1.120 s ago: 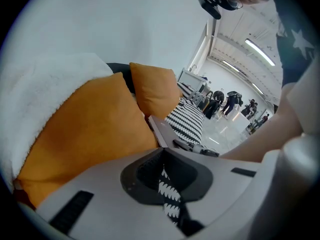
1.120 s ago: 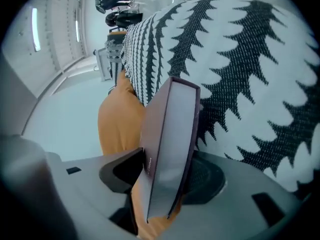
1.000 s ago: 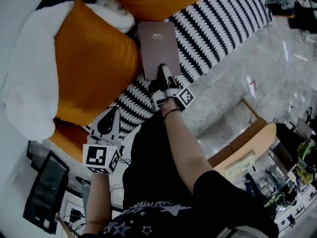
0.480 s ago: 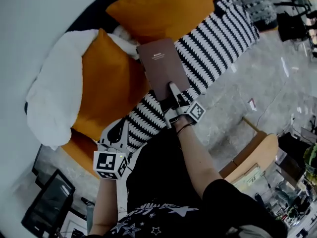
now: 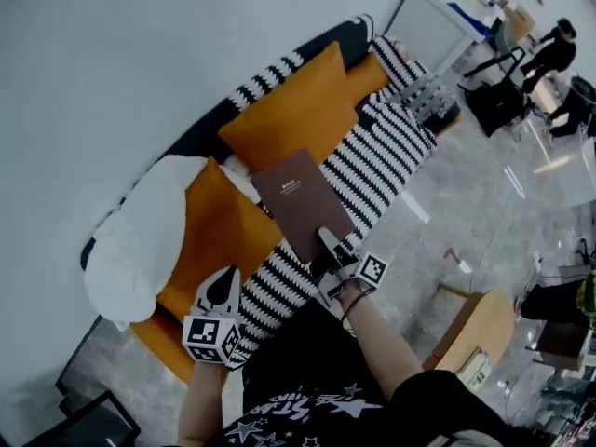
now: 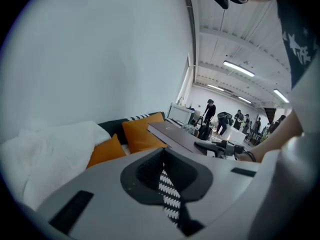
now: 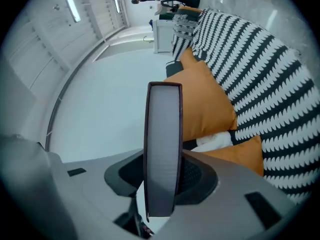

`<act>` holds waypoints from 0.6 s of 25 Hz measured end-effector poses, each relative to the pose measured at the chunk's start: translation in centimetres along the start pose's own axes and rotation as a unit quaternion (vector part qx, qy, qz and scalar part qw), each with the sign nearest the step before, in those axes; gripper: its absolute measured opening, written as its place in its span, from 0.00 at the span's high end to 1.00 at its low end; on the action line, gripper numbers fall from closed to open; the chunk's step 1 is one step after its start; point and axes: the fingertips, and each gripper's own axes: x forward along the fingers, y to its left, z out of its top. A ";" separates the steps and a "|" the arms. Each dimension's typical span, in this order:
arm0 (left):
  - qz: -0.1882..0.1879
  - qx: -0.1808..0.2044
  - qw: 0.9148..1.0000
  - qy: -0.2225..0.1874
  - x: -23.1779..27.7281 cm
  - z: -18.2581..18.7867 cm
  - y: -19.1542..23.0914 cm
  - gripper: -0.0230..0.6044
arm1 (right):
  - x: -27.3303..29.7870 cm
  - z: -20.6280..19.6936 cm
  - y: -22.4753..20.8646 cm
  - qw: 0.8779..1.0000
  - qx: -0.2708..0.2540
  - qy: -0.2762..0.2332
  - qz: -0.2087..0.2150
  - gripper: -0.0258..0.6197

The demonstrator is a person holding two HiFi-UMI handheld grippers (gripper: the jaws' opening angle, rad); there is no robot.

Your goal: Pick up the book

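A thin brown book [image 5: 303, 203] hangs in the air above the striped sofa [image 5: 377, 180], flat side toward the head view. My right gripper [image 5: 328, 242] is shut on the book's near edge. In the right gripper view the book [image 7: 162, 149] stands edge-on between the jaws, its grey page edge filling the gap. From the left gripper view the same book [image 6: 172, 134] shows lying level with the right gripper [image 6: 215, 146] behind it. My left gripper [image 5: 223, 285] is held lower left over the sofa's front, jaws together and holding nothing.
Two orange cushions [image 5: 289, 110] [image 5: 219, 236] and a white fluffy cushion [image 5: 140, 245] lie on the sofa against a pale wall. A wooden chair [image 5: 475, 329] stands on the grey floor at the right. People [image 5: 549, 54] and desks are far back.
The right gripper has lifted the book up off the sofa seat. The left gripper has risen too. More of the sofa and wall has come into the head view.
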 end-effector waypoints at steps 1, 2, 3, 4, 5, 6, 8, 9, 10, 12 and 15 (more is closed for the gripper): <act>-0.003 -0.002 1.000 -0.004 -0.8 0.7 -0.4 0.95 | -0.6 -0.5 1.3 1.000 -0.002 0.006 -0.003 0.72; -0.006 -0.003 1.000 -0.010 -1.5 1.5 -0.8 0.95 | -1.0 -0.9 2.7 1.000 -0.005 0.013 -0.004 0.72; -0.008 -0.004 1.000 -0.018 -2.2 2.3 -1.3 0.95 | -1.3 -1.1 4.1 1.000 -0.009 0.022 -0.003 0.72; -0.009 -0.002 1.000 -0.025 -2.9 3.0 -1.8 0.95 | -1.5 -1.4 5.4 0.999 -0.016 0.032 -0.002 0.72; -0.007 0.002 0.999 -0.032 -3.6 3.5 -2.3 0.95 | -1.7 -1.5 6.6 0.999 -0.026 0.044 -0.002 0.72; -0.002 0.007 0.999 -0.037 -4.3 4.1 -2.7 0.95 | -1.8 -1.7 7.6 0.998 -0.037 0.056 -0.002 0.72; 0.011 0.012 0.999 -0.047 -5.5 5.0 -3.2 0.95 | -1.7 -1.9 9.4 0.995 -0.063 0.078 -0.001 0.72; 0.018 0.010 0.998 -0.052 -6.0 5.5 -3.4 0.95 | -1.6 -2.0 10.1 0.993 -0.075 0.087 -0.002 0.72; 0.024 0.007 0.998 -0.058 -6.6 5.9 -3.6 0.95 | -1.4 -2.2 10.6 0.992 -0.085 0.095 -0.003 0.72; 0.037 0.002 0.997 -0.072 -7.5 6.5 -3.8 0.95 | -1.1 -2.9 11.5 0.990 -0.095 0.109 0.000 0.72; 0.048 0.004 0.995 -0.087 -8.6 7.1 -4.3 0.95 | -1.1 -4.1 12.7 0.986 -0.103 0.130 0.014 0.72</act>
